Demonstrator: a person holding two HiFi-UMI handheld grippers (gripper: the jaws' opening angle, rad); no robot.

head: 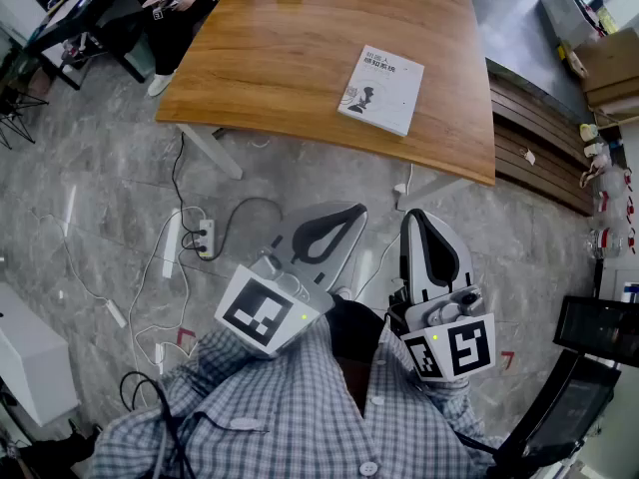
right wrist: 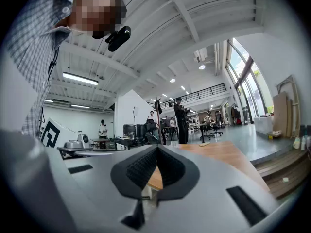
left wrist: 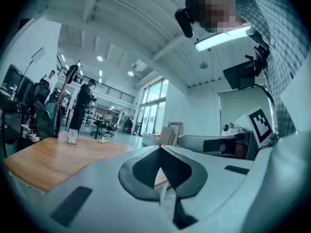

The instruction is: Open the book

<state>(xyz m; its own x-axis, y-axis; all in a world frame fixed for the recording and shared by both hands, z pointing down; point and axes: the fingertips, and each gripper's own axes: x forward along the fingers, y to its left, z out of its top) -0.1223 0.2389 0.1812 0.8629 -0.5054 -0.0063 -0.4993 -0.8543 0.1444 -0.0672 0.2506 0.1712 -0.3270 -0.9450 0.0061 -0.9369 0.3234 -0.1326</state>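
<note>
Book (head: pixel 381 90): white cover, thin paperback, closed, flat on wooden table (head: pixel 270 58), cover up. Dark title print top left of cover, small dark figure lower left. Sits skewed to table edges, toward table's right side, well apart from my grippers.

One book (head: pixel 381 90), one table (head: pixel 290 63), two tongs: left tongs (head: pixel 351 210), right tongs (head: pixel 413 216).

A closed book (head: pixel 381 90) lies on the wooden table (head: pixel 270 68), toward its right side.
</note>
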